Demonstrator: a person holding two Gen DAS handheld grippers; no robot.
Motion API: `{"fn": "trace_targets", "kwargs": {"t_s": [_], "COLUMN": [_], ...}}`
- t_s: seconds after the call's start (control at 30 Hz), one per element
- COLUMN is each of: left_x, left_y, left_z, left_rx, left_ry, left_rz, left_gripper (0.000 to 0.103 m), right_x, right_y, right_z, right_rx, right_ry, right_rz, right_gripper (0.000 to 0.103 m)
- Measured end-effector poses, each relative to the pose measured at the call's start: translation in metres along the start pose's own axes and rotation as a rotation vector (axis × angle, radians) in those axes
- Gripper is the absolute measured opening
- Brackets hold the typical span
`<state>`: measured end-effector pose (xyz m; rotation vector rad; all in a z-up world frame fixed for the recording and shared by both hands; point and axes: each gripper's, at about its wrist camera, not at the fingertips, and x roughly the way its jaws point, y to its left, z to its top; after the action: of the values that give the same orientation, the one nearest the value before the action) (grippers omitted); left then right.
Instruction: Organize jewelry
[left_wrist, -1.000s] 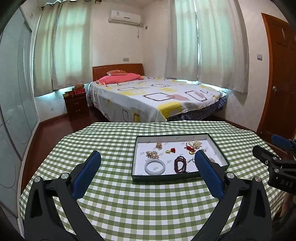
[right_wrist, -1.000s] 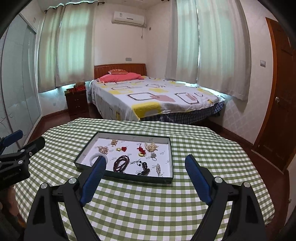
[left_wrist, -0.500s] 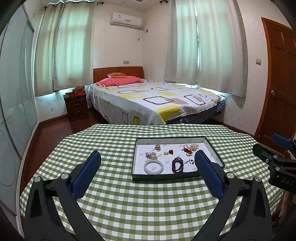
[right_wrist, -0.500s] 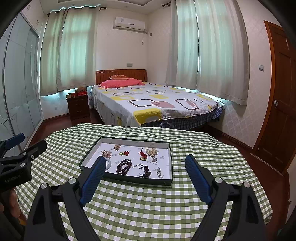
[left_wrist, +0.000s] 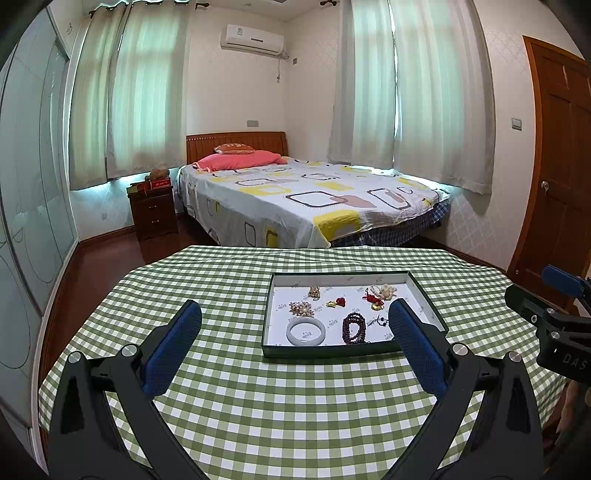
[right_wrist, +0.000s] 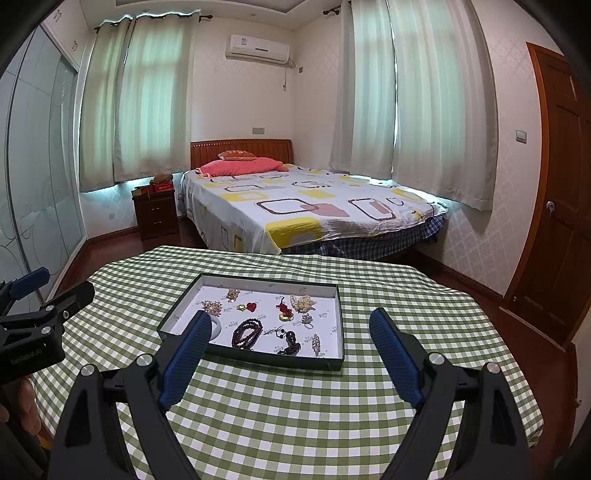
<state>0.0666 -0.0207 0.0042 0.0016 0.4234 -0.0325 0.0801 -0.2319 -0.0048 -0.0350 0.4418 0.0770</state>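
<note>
This is a bedroom in a home. A bed (left_wrist: 306, 199) with a patterned sheet and a pink pillow (left_wrist: 236, 159) stands against the far wall, with a wooden nightstand (left_wrist: 153, 210) just beside it. Long curtains (left_wrist: 129, 92) cover the windows, and an air conditioner (left_wrist: 253, 38) hangs high on the wall.

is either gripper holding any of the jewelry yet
Nothing is held. The left gripper and right gripper both stand open and empty, short of the tray.

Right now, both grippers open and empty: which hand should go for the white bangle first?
Probably left. In its view the white bangle lies in the tray between the left gripper's fingers; in the right view the right gripper's finger partly covers it.
</note>
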Motion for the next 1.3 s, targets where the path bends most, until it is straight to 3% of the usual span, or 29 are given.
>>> {"fn": "trace_targets", "kwargs": {"t_s": [1.3], "left_x": [0.0011], "left_y": [-0.0011], "left_z": [-0.0019], "left_rx": [-0.002], "left_ry": [0.007], "left_rz": [0.001], "left_gripper": [0.099], "right_x": [0.0005], "right_y": [0.0], "right_z": [-0.0015], "right_rx": [-0.001], "right_ry": [0.008], "right_rz": [-0.001], "right_gripper": [0.085]}}
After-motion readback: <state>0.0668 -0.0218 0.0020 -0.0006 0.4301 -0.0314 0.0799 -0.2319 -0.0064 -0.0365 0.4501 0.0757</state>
